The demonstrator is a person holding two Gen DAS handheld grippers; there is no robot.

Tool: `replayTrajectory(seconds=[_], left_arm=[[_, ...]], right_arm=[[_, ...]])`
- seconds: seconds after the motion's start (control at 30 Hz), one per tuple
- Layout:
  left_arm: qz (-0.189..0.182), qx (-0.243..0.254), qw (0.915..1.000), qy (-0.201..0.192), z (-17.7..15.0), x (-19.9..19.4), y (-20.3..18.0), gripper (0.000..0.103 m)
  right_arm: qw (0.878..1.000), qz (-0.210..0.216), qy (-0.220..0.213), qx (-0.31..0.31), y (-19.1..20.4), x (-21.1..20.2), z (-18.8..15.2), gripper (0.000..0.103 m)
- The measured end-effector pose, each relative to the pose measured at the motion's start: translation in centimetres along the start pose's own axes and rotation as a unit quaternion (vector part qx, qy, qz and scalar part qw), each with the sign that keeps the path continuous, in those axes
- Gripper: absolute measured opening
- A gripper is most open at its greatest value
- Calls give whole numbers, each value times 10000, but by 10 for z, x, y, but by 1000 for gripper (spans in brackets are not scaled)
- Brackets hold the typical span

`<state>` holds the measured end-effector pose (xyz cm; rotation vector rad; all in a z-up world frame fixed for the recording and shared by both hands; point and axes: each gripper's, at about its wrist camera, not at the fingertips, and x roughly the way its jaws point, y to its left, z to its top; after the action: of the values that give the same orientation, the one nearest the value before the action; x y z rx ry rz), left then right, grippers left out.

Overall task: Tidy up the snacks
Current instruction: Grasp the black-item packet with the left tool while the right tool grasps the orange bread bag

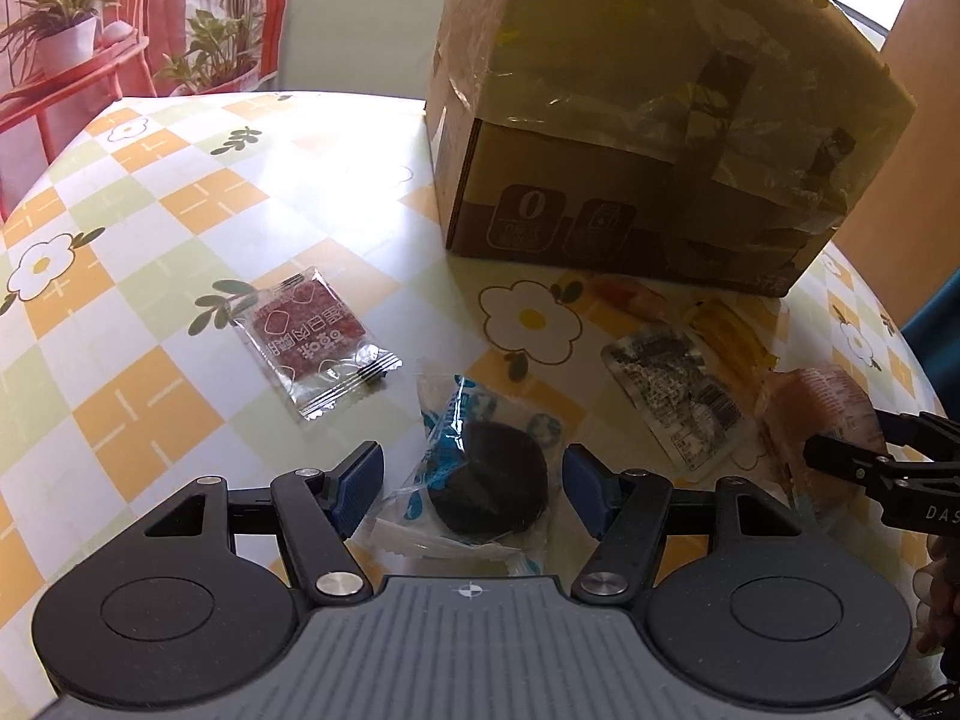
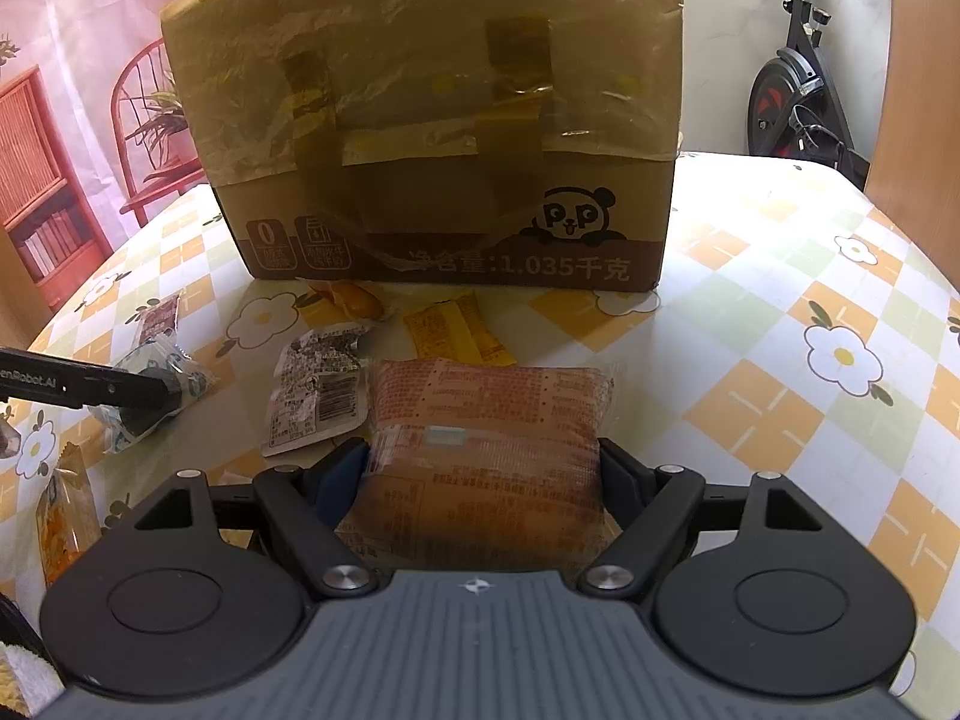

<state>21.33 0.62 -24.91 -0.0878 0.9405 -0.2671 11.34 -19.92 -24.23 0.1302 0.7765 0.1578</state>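
A blue-and-clear pack with a dark round cookie lies on the checked tablecloth. It sits between the blue pads of my left gripper, which is open around it; no pad visibly presses the wrapper. My right gripper is shut on a large orange snack pack, one pad against each side. In the left wrist view that gripper appears at the right edge on the orange pack. The right wrist view has the left gripper over the cookie pack.
A taped cardboard box stands behind the snacks. A red square pack, a grey printed pouch, a yellow pack and a small orange snack lie loose. Another snack bag sits front left.
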Motion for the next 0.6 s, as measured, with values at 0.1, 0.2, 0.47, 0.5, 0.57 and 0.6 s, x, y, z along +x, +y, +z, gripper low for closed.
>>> replayTrajectory(seconds=[0.1, 0.2, 0.47, 0.5, 0.57, 0.6], left_arm=[[61, 88, 9999, -26, -2, 1, -3, 68], [11, 103, 9999, -112, -4, -2, -3, 57], [-51, 135, 9991, -398, -2, -15, -1, 41], [-59, 134, 9990, -411, -2, -15, -1, 41], [-61, 156, 9989, -446, -2, -16, -2, 41], [-77, 164, 9987, -468, -3, -17, -2, 41]], right_arm=[[10000, 8, -6, 6, 0, 1, 0, 82], [10000, 7, -8, 7, 0, 1, 0, 82], [9999, 61, -5, 92, -2, 0, 1, 79], [9999, 65, -6, 117, -3, -1, 2, 79], [9998, 89, -4, 174, -4, -2, 2, 79], [9997, 107, -5, 208, -4, -3, 2, 79]])
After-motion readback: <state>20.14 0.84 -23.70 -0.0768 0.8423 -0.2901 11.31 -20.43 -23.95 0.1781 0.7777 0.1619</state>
